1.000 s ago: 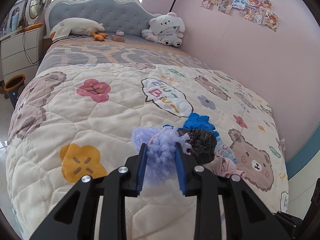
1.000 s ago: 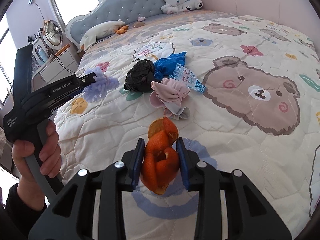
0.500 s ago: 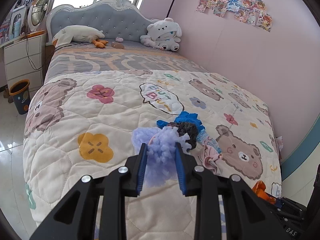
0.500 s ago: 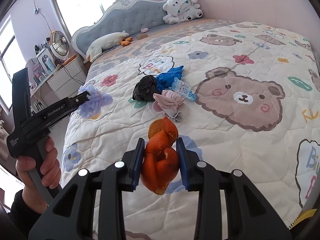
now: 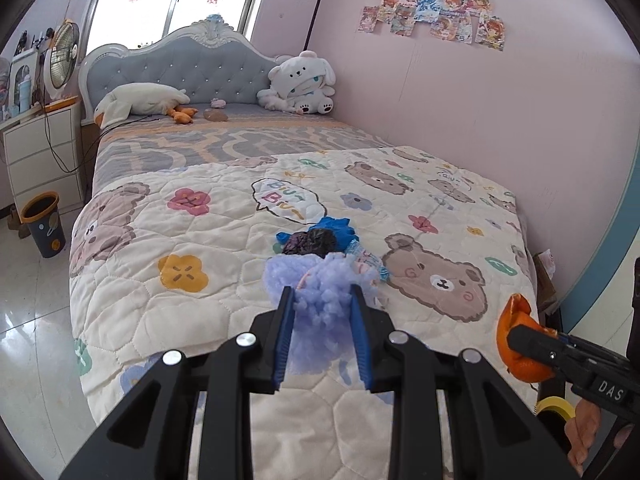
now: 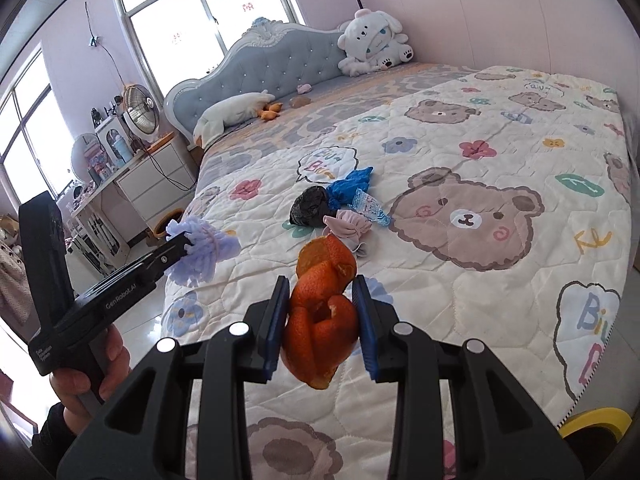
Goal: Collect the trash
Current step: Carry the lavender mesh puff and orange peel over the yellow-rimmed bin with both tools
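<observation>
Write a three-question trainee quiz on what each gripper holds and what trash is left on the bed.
1. True or false: the left gripper is shut on the purple fluffy wad.
2. What does the right gripper hold?
A. orange peel
B. a white sock
3. Fill in: the black bag lies on the ____.

Key: 1 true; 2 A; 3 quilt.
</observation>
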